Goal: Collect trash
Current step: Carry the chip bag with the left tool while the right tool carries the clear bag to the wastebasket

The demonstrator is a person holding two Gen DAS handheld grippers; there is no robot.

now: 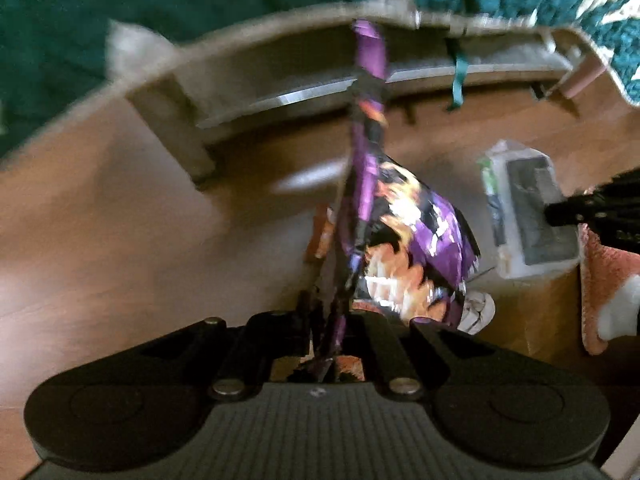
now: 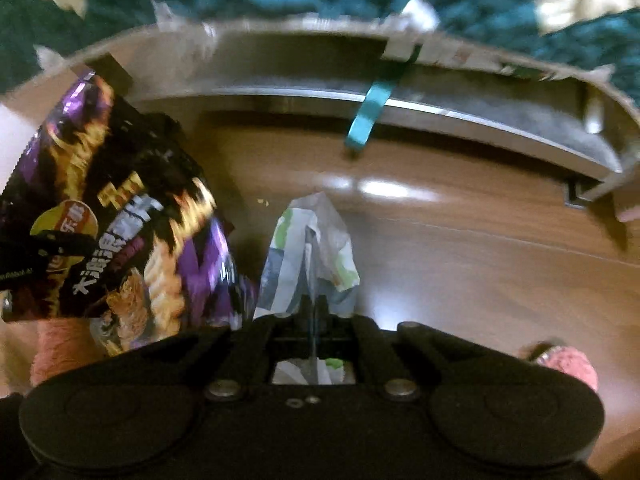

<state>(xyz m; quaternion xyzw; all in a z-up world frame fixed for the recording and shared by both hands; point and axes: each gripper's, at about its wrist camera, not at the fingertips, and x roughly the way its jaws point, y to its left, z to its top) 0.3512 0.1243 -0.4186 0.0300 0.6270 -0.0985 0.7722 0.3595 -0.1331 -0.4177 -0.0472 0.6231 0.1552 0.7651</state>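
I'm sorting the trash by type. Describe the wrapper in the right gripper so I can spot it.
Over the brown wooden floor, in front of the bed frame, the right gripper is shut on a crumpled clear plastic wrapper. Its white-and-green print contrasts with the purple chip bag beside it.

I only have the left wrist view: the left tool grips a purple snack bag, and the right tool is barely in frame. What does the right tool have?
Observer: The right tool is shut on a crumpled white wrapper with green print.
Operator: Does the purple bag show its front in that view?
Observer: Yes, the purple bag faces the right wrist camera, showing a round yellow logo and white lettering.
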